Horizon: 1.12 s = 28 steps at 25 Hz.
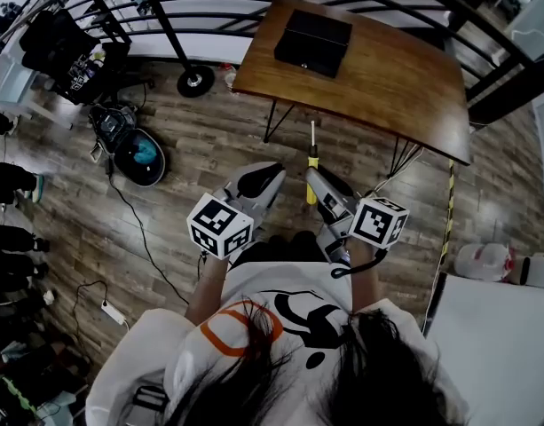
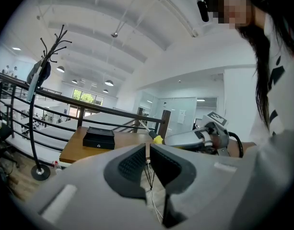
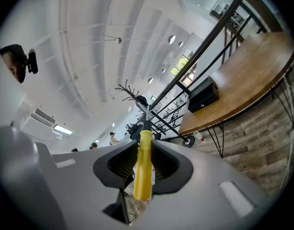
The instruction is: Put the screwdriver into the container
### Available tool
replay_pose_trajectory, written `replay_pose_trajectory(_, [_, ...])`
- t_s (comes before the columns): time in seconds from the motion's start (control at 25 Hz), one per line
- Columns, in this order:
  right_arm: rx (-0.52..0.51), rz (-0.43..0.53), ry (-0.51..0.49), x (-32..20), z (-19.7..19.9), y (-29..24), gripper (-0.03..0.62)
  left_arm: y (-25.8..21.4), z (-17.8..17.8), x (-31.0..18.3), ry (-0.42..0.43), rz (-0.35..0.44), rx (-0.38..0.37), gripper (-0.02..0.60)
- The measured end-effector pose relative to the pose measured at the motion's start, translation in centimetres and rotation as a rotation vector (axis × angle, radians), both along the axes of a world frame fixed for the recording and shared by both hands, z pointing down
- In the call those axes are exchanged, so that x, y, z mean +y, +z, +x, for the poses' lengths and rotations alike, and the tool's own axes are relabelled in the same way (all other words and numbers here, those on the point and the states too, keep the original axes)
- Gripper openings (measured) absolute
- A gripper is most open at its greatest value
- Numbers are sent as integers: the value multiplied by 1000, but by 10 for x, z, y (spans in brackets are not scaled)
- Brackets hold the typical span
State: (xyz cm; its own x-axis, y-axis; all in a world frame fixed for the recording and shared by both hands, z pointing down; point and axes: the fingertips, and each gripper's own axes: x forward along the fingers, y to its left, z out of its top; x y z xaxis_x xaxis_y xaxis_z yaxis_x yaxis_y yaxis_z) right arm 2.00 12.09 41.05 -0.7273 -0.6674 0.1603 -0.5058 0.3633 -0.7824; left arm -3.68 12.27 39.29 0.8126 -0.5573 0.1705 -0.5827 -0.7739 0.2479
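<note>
The right hand-held gripper [image 3: 143, 147] is clamped on the screwdriver [image 3: 142, 176] by its yellow handle. The shaft points ahead, likely ready to carry to the black container [image 1: 313, 41] on the counter [image 1: 405, 87], well apart. The left hand-held gripper [image 2: 147, 150] is closed and empty.

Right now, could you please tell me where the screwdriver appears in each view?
Head view: the screwdriver is at centre, sticking out of the right tongs toward the wooden table.
Left gripper view: just right of centre, only the screwdriver's yellow end shows.
Right gripper view: lower centre, the screwdriver is clamped between the jaws.
Shared landmark: the black box on the table.
</note>
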Motion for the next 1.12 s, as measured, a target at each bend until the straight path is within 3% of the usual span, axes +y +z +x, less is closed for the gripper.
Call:
replay_pose_trajectory(0.44, [7,-26,5,-29,14,12,110,7,17,-31,18,-15,2,0])
replay_pose_trajectory(0.8, [20,-30,-20,-112,37,15,110,8,27,-115,-39,-7,0,0])
replay_pose_trajectory(1.12, [21,-51,-40,-196,78,18,110,8,61,-192,-71,-21,-7,0])
